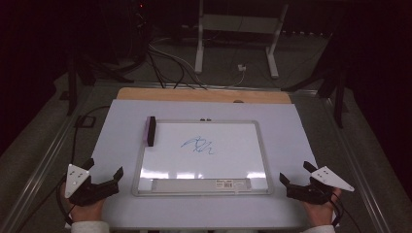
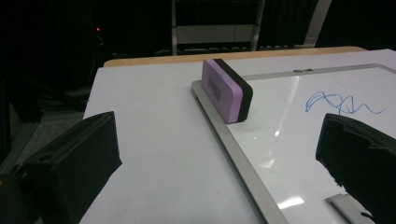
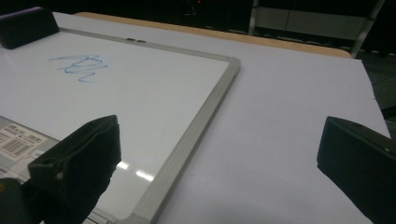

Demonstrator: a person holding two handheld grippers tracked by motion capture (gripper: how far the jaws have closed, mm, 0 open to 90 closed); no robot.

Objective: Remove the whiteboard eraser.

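Nearest, left hand-held gripper (image 1: pixel 108 180) and right hand-held gripper (image 1: pixel 294 184): jaws wide, holding nothing, resting on counter (image 1: pixel 121 126) either side of whiteboard (image 1: pixel 265 160). Farther, eraser (image 1: pixel 151 131): purple foam, black felt, on edge at board's far left corner; likely to topple if nudged. Blue scribble (image 1: pixel 197 144) unwiped

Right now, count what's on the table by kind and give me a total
Whiteboard: 1
Eraser: 1, on the whiteboard's left edge
Blue scribble: 1, on the whiteboard
Gripper: 2, left gripper and right gripper, both open
Total: 5
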